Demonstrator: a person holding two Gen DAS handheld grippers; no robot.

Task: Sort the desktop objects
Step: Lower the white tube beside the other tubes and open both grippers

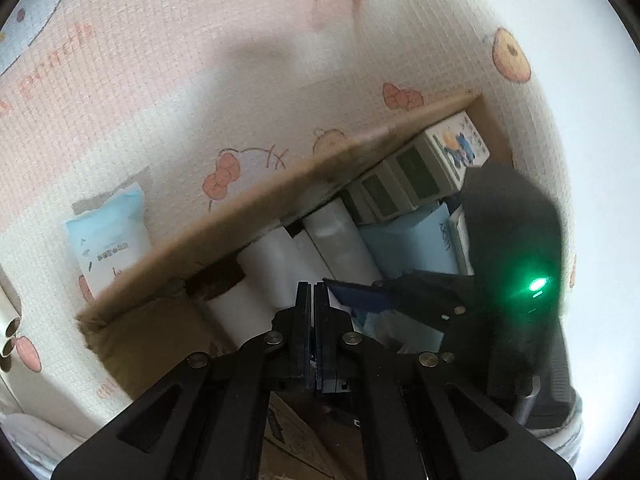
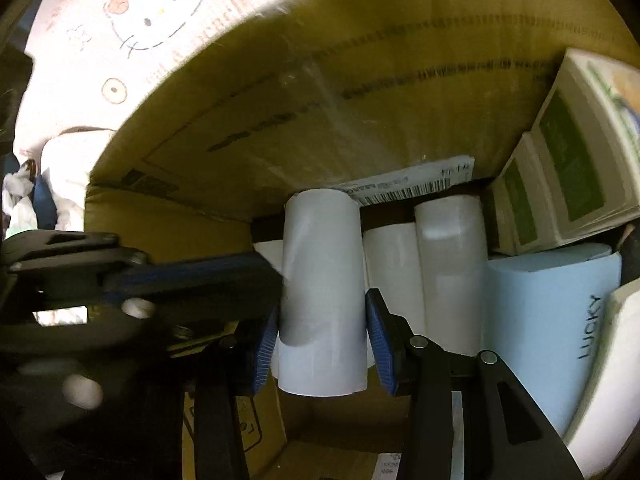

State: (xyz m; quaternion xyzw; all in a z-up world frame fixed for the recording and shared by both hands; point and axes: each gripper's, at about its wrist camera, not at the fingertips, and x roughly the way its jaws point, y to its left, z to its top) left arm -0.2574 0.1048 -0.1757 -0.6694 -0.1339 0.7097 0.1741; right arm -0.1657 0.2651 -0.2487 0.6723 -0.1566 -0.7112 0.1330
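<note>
One brown cardboard box [image 2: 320, 92] fills the middle of the right wrist frame. White cylindrical tubes: four counted, one [image 2: 322, 296] at centre and three partly hidden behind it, right of centre. White cartons with green panels [image 2: 572, 168]: three, stacked at right. Pale blue carton lettered "LUCKY" [image 2: 552, 320]: one, lower right. In the left wrist frame, light blue soft pouch [image 1: 108, 236]: one, at left.

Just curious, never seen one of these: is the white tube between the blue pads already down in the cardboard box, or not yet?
Partly in. The white tube, gripped by the right gripper, hangs inside the cardboard box.
</note>
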